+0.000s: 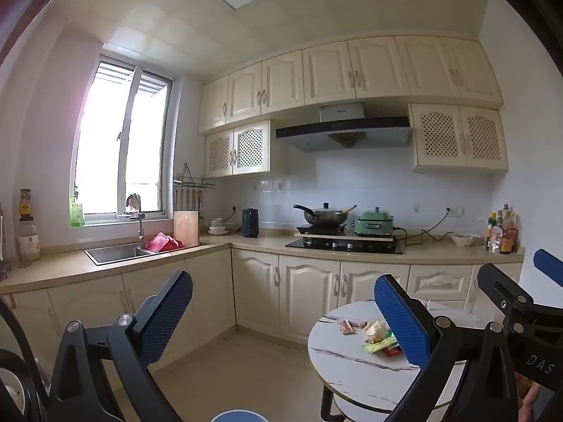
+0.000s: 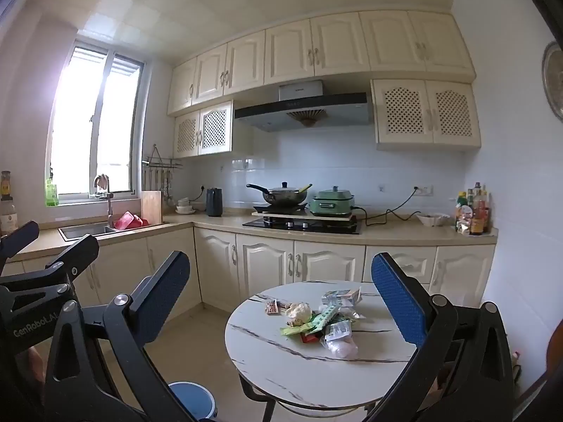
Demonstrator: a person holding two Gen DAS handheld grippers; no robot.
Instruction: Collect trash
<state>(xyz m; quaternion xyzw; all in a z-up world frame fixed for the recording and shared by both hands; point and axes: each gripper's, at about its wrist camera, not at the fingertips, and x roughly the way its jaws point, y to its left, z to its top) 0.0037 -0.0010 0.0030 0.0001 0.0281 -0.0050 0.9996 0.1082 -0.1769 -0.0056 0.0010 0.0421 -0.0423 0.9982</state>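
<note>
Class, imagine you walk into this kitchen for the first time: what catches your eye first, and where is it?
A heap of crumpled wrappers and packets on the round white marble-patterned table in the foreground draws the eye first. Behind it, a lidded steel wok sits on the stove, and a bright window glares above the sink at left.

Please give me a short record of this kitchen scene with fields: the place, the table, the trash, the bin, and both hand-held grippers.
place: kitchen with cream cabinets
table: round marble-look table
trash: pile of wrappers near the table's middle
bin: blue bin on the floor, left of the table
left hand-held gripper: open, empty, away from the trash
right hand-held gripper: open, empty, not touching the trash
</note>
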